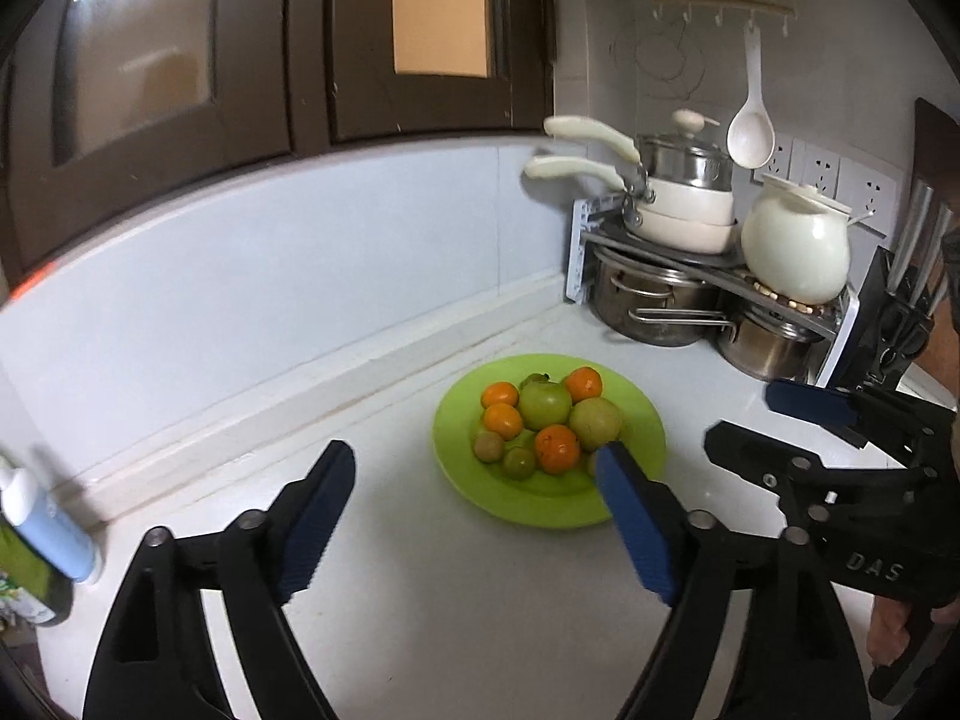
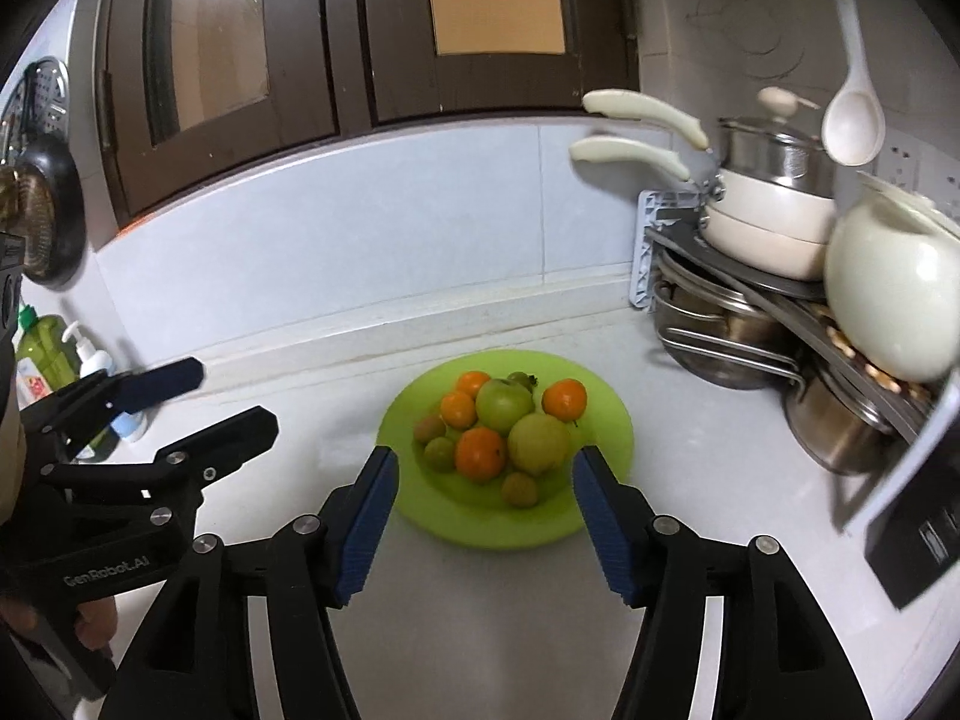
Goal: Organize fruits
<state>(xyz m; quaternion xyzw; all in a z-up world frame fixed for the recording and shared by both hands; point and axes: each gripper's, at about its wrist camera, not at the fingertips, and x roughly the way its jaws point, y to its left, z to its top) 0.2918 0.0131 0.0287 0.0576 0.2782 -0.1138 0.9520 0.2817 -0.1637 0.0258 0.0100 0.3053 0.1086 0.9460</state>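
A lime green plate sits on the white counter and holds several fruits: orange mandarins, green apples and small brownish-green fruits. My left gripper is open and empty, above the counter just in front and left of the plate. My right gripper is open and empty, its blue pads on either side of the plate's near edge. Each gripper also shows in the other's view, the right and the left.
A corner rack at the back right holds steel pots, cream pans and a white pot. A white ladle hangs above. A knife block stands far right. Soap bottles stand at the left.
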